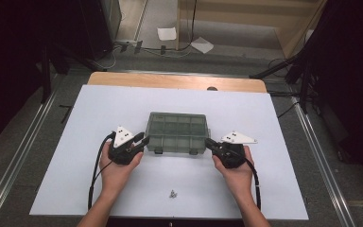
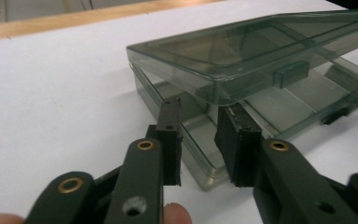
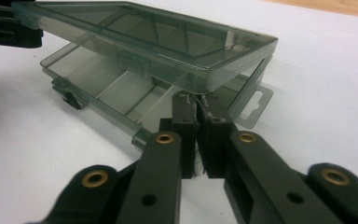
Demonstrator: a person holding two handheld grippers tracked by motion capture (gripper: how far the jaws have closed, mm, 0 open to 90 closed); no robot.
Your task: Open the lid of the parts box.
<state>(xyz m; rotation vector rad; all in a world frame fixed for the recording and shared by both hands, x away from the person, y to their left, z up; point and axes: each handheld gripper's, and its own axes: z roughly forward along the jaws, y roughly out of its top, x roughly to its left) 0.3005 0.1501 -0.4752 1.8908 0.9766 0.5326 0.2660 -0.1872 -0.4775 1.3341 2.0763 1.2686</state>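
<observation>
Screws (image 1: 173,193) nearest me. Left gripper (image 2: 198,140) parted at box (image 1: 177,132) corner, right gripper (image 3: 196,109) pinched under lid (image 3: 140,32); I lift evenly.

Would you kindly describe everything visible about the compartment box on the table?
The compartment box is smoky, see-through plastic, rectangular, with dividers inside and latch tabs along its front. It sits mid-table on the white board. Its lid is lifted slightly ajar above the base. The left gripper meets its front left corner, jaws apart; the right gripper, jaws nearly together, reaches under the lid's right corner.

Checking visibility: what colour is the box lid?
Smoky grey, see-through lid; clearest in the left gripper view.
</observation>
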